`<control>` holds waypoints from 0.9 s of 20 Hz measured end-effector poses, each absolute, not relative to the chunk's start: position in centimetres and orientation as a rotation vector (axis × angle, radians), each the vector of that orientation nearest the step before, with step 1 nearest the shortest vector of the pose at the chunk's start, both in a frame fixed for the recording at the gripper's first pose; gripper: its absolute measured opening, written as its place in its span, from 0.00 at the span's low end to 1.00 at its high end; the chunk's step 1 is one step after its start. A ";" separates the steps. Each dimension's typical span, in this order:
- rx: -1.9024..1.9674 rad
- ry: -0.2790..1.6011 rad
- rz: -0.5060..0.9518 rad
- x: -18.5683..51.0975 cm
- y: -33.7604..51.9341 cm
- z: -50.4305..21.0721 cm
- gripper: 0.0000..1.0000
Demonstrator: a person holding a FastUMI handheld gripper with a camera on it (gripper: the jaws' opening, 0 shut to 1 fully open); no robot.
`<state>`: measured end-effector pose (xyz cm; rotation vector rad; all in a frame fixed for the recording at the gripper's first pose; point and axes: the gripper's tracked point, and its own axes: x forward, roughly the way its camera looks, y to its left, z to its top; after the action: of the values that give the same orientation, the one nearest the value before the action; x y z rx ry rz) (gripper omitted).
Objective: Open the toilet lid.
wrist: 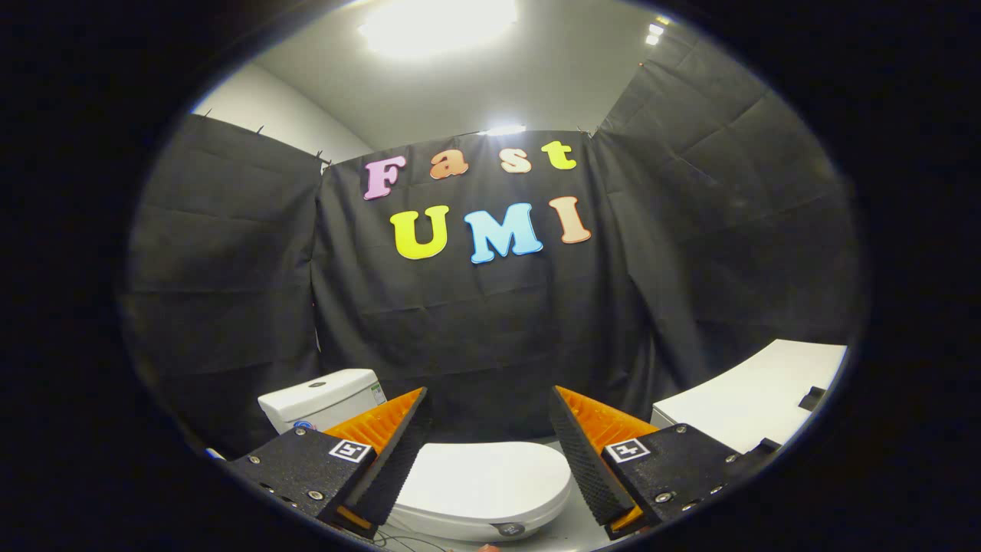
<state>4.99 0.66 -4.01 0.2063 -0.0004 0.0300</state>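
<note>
A white toilet stands low ahead of me, its lid (481, 477) lying flat and closed over the bowl. The white tank (322, 399) sits behind it, beyond my left finger. My gripper (487, 406) hovers above the lid with its fingers (398, 452) spread wide apart and nothing between them. The lid shows through the gap between the two fingers, some way below them. A small dark round button (509, 528) sits on the lid's near rim.
A white counter or cabinet top (755, 399) stands to the right of the toilet, beyond my right finger. Black cloth walls close the booth behind and on both sides. A bright ceiling light (437, 23) shines overhead.
</note>
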 end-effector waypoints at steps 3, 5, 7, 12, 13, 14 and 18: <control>0.319 0.004 0.010 6.1 0.8 -5.6 0.95; 0.396 0.022 0.020 6.8 1.3 -7.5 0.96; 0.469 0.056 0.012 7.3 1.4 -10.0 0.96; 0.527 0.170 0.000 8.0 2.8 -16.5 0.96; 0.542 0.192 -0.001 8.2 2.9 -17.6 0.96; 0.567 0.210 0.001 8.3 3.2 -18.6 0.96; 0.659 0.253 0.011 8.5 4.3 -22.0 0.96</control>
<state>8.53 4.30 -22.01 0.6591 0.2534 0.0108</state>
